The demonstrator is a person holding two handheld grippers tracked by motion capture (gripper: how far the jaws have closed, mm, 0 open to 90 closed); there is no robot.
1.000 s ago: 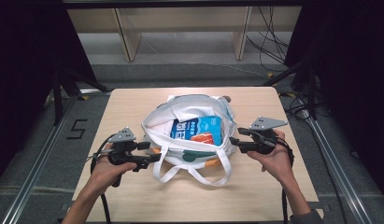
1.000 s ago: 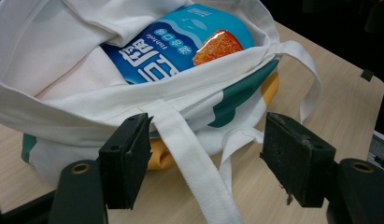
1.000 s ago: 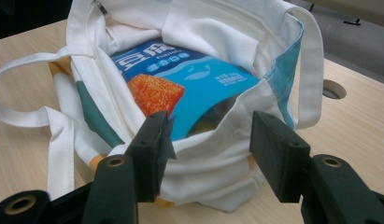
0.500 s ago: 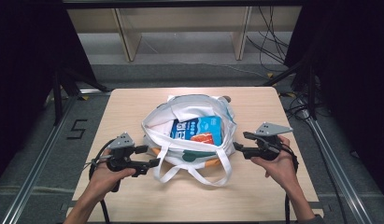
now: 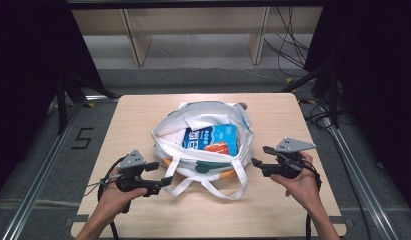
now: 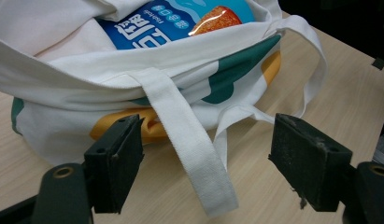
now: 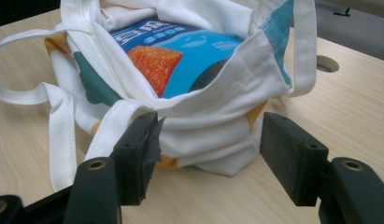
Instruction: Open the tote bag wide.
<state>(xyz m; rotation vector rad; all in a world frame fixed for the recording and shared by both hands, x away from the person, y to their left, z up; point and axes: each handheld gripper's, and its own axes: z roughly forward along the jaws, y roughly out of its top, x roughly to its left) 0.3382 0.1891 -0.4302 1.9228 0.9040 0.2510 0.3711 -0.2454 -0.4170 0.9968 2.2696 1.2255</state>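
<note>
A white tote bag (image 5: 203, 145) with green and orange patches lies open in the middle of the wooden table (image 5: 143, 115). A blue snack packet (image 5: 210, 139) with an orange picture lies inside it; the packet (image 6: 180, 21) and packet (image 7: 180, 51) appear in both gripper views. My left gripper (image 5: 163, 180) is open at the bag's near left, a white strap (image 6: 189, 149) lying between its jaws untouched. My right gripper (image 5: 256, 163) is open at the bag's right side, jaws a short way from the cloth (image 7: 213, 135).
A round hole (image 7: 327, 64) is cut in the tabletop beyond the bag. Wooden shelf legs (image 5: 135, 35) and cables (image 5: 293, 45) are on the floor behind the table. Metal rails (image 5: 43, 165) run along both sides. Bare tabletop lies in front of the bag.
Both grippers have drawn back from the bag toward the near edge and outward. The bag and packet stay in place.
</note>
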